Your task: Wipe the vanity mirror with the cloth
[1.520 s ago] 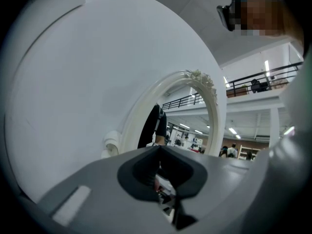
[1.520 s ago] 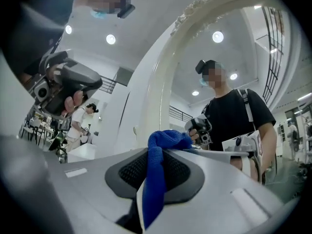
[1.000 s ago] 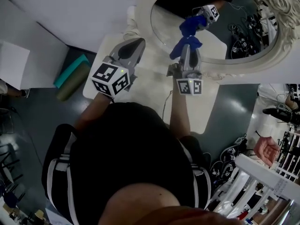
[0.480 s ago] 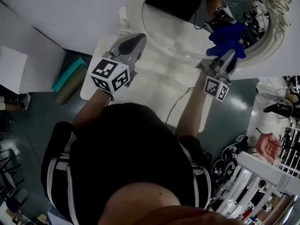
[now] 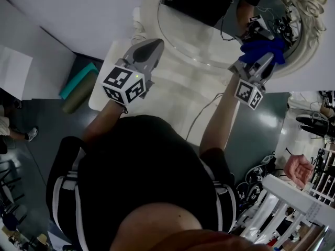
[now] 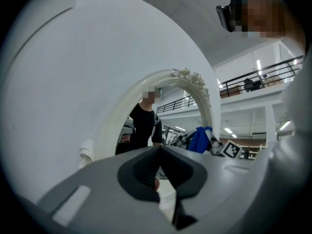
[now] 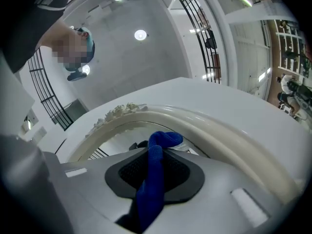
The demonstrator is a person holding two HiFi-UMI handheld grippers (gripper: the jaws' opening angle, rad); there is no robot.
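The right gripper [image 5: 263, 63] reaches to the upper right of the head view. Its jaws are clamped on a blue cloth [image 5: 263, 48]. The right gripper view shows the cloth pinched between the dark pads, with a bunched end sticking out past the tips. That bunch lies against the glass of the oval mirror [image 5: 199, 41], near the right side of its white carved frame [image 5: 148, 14]. The reflection of the cloth and gripper meets it just above.

The left gripper [image 5: 150, 45] is at the upper middle left, over the white table [image 5: 172, 95] and just below the lower left curve of the frame, apart from the glass. The left gripper view shows its jaws closed together with nothing held. It points at the mirror, where a person in black is reflected. A thin cable [image 5: 201, 111] runs across the table between the arms.
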